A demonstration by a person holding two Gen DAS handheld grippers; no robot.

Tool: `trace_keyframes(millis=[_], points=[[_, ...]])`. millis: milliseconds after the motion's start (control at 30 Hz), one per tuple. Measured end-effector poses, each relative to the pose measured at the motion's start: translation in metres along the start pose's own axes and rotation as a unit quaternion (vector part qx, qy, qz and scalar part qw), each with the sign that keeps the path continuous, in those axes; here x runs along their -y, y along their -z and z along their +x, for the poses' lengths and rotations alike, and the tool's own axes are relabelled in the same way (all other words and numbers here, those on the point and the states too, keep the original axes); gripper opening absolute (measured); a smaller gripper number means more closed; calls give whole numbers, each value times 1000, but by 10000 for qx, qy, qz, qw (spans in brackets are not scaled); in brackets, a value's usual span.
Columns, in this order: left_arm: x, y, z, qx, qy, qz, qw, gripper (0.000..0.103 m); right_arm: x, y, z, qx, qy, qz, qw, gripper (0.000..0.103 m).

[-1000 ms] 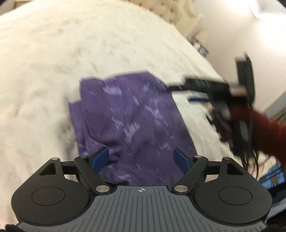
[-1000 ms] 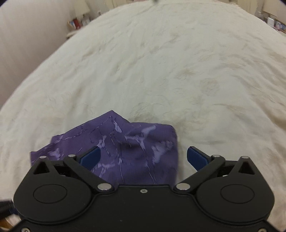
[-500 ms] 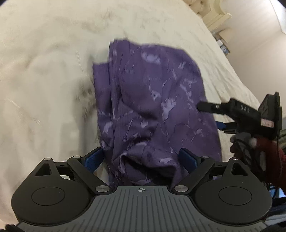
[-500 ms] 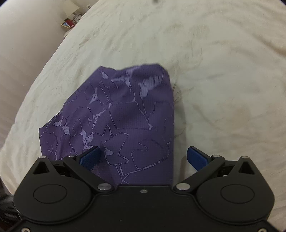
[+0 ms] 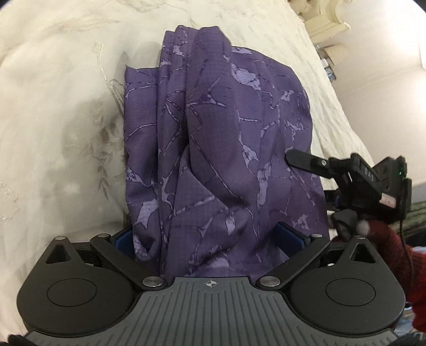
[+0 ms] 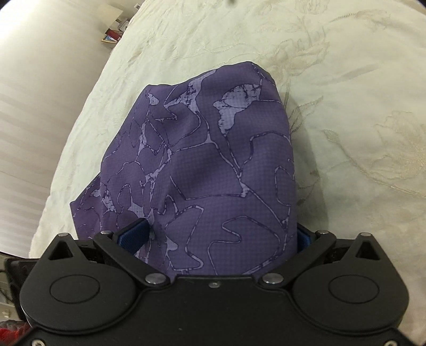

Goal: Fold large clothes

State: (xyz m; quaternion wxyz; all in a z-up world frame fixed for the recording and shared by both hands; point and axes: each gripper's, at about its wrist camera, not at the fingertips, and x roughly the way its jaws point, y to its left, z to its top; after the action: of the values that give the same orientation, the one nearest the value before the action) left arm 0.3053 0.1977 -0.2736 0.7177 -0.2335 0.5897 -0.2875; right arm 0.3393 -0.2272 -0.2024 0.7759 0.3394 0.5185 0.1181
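A purple garment (image 5: pixel 218 149) with a pale cracked pattern lies bunched in folds on the cream bedcover (image 5: pixel 61 138). My left gripper (image 5: pixel 206 237) is low over its near end. Its jaws are opening wide, the cloth lies loose between the blue pads, and nothing is pinched. In the right wrist view the same garment (image 6: pixel 202 165) runs back between the wide-open jaws of my right gripper (image 6: pixel 218 235), whose pads stand apart from the fabric. One of the right gripper's fingers (image 5: pixel 306 161) reaches over the garment's right edge in the left wrist view.
The embroidered bedcover (image 6: pixel 346 119) spreads all around the garment. A cream headboard (image 5: pixel 319 18) stands at the far end. A person's red sleeve (image 5: pixel 394 239) holds the right gripper. Small items sit on a bedside stand (image 6: pixel 114 34) by the wall.
Both grippers have sunk toward the bed and rolled. The garment now fills the space between each pair of jaws. The left jaws have widened.
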Motion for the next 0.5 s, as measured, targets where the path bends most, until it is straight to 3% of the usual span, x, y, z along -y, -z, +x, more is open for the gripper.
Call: trace_keyframes(millis=[167, 233, 300, 400, 500], points=[[-3, -3, -1, 2, 122, -298, 9995, 102, 6, -9, -1, -294, -97, 84, 9995, 103], [-4, -1, -3, 92, 221, -438, 9988, 96, 6, -13, -2, -405, -141, 114, 9990, 100], [-2, 2, -5, 179, 249, -544, 9980, 88, 6, -12, -7, -417, -97, -18, 9991, 85], [7, 5, -8, 345, 341, -737, 9961, 84, 9, -13, -23, -439, -267, -119, 9986, 66], [31, 7, -6, 510, 390, -769, 9950, 84, 13, -19, -42, -416, -439, -298, 9977, 61]])
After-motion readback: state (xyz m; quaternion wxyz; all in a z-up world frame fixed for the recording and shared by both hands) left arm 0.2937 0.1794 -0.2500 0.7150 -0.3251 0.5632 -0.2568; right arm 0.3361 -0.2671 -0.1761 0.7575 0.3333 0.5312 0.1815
